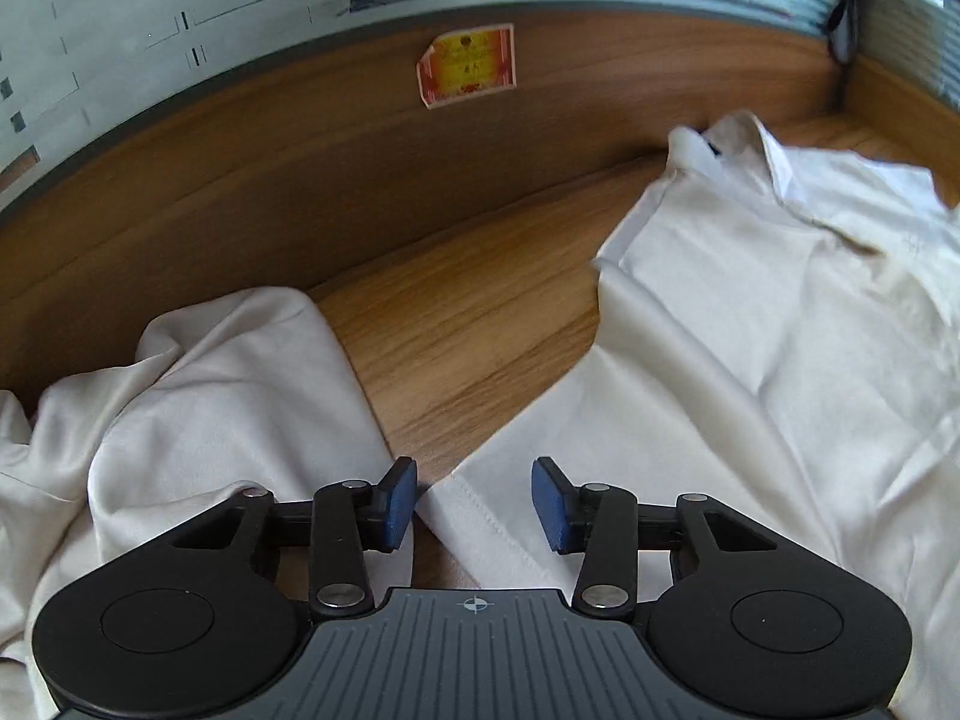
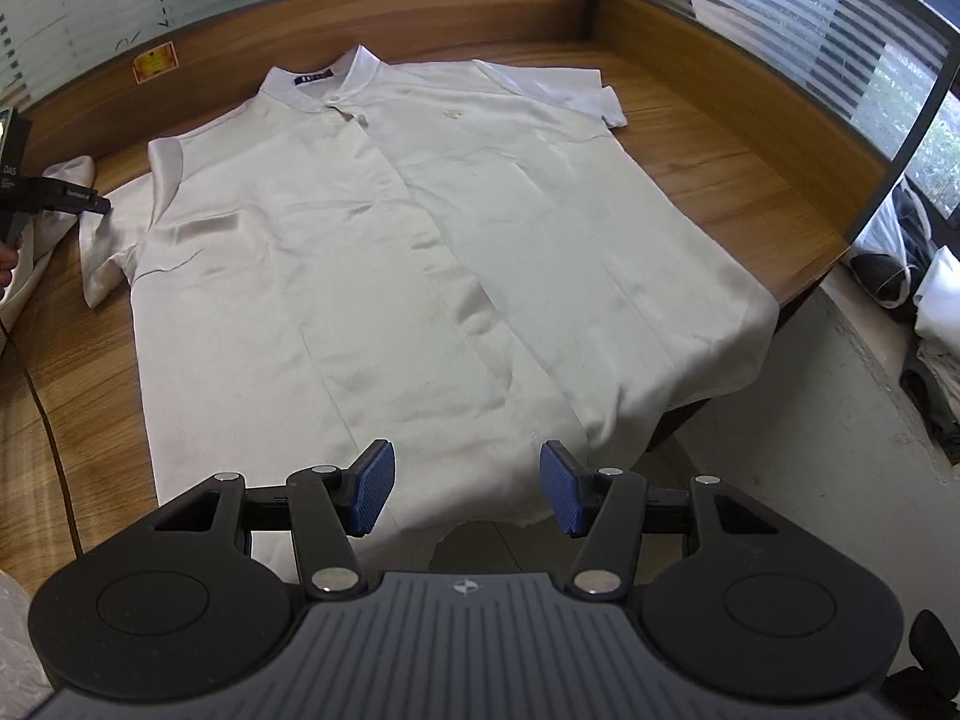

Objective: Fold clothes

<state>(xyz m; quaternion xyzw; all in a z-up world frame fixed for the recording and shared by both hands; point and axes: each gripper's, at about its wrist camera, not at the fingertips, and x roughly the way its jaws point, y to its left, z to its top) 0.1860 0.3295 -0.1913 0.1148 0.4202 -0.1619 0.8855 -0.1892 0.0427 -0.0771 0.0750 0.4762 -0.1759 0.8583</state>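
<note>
A cream short-sleeved shirt (image 2: 420, 252) lies flat and front up on the wooden table (image 2: 708, 138), with its collar at the far side. Its lower right corner hangs over the table's edge. My right gripper (image 2: 469, 489) is open above the shirt's bottom hem, and nothing sits between its pads. In the left wrist view, my left gripper (image 1: 474, 504) hovers open over the stitched hem of the shirt's sleeve (image 1: 486, 531), which lies in the gap untouched. The left gripper (image 2: 90, 201) also shows at that sleeve in the right wrist view.
A second cream garment (image 1: 228, 396) lies bunched left of the sleeve. Wooden panels with a red and yellow sticker (image 1: 467, 65) wall the table's far side, under frosted glass. A cable (image 2: 42, 408) crosses the table's left part. Piled clothes (image 2: 936, 300) sit beyond the right edge.
</note>
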